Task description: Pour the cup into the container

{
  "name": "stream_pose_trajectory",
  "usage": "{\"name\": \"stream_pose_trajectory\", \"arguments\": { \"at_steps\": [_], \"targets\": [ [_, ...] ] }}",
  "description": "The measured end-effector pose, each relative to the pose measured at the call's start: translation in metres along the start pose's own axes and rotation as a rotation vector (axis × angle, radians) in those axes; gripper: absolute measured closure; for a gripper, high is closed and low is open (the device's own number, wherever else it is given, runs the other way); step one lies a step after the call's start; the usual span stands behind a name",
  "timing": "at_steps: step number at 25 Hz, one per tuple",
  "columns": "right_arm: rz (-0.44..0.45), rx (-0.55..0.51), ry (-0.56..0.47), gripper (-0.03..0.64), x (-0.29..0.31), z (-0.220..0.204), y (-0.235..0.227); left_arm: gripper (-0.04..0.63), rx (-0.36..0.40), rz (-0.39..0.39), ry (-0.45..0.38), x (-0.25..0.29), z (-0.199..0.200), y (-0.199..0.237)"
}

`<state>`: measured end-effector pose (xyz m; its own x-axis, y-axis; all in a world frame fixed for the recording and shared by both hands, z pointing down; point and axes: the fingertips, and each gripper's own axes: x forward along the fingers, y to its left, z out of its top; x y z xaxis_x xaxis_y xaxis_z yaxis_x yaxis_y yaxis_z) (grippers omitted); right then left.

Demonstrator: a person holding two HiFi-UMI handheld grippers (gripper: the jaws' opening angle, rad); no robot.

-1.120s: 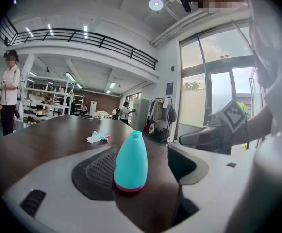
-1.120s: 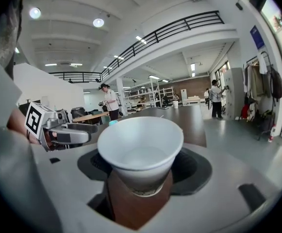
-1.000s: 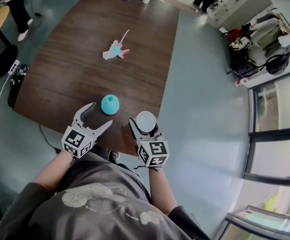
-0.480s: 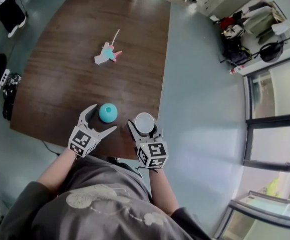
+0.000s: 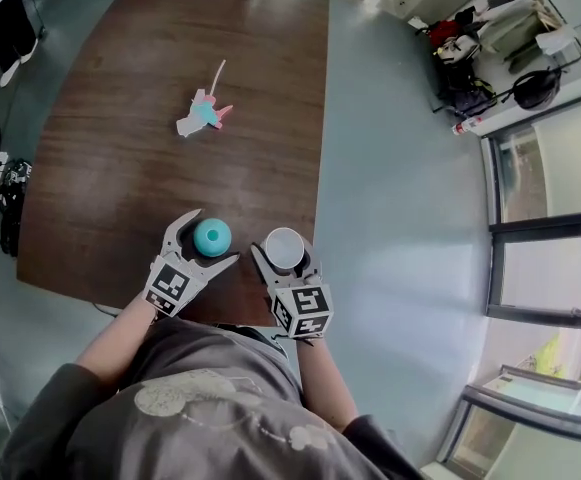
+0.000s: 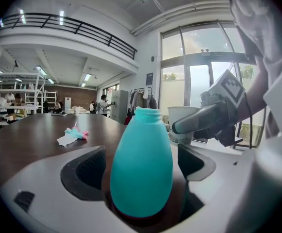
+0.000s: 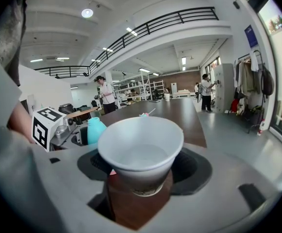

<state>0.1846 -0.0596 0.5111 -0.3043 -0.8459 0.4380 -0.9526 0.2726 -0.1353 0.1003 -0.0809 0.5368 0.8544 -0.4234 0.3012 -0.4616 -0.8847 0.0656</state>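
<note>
The brown wooden surface (image 5: 120, 118) stretched away in front of me, and both task things stood at its near edge, just beside each other. My left hand-held gripper (image 5: 213, 236) had its jaws spread wide. They had just been opening and now sat either side of the teal bottle (image 5: 212, 236), with a gap on each side, so nothing was gripped there yet. My right hand-held gripper (image 5: 282, 253) was closed on the white paper cup (image 5: 283, 249), its pads against the cup's sides. From that gripper's own view the cup (image 7: 141, 149) stood upright and seemed to hold a little clear liquid, though I could not tell whether its base rested on the surface or hung just clear of it. The bottle (image 6: 141, 164) stood upright between my left pads (image 6: 90, 166), its narrow open neck uppermost. I judged I was at the set-up step, cup in hand and container not yet secured, with no pouring begun. The next move called for closing the left jaws on the bottle's belly to steady it. After that I would need to lift the cup until its rim sat right over that small mouth, then tip it slowly. The opening looked much narrower than the cup's rim, so a spill seemed likely.
</note>
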Motion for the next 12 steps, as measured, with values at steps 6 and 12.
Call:
{"name": "stream_pose_trajectory", "arguments": {
  "at_steps": [6,12],
  "targets": [
    [0.008,-0.01,0.011,0.305,0.006,-0.001,-0.002,0.144,0.016,-0.01,0.011,0.011,-0.001,0.005],
    [0.011,-0.015,0.012,0.305,0.01,0.002,-0.004,0.146,0.029,-0.015,0.038,0.016,-0.003,0.004]
  ]
}}
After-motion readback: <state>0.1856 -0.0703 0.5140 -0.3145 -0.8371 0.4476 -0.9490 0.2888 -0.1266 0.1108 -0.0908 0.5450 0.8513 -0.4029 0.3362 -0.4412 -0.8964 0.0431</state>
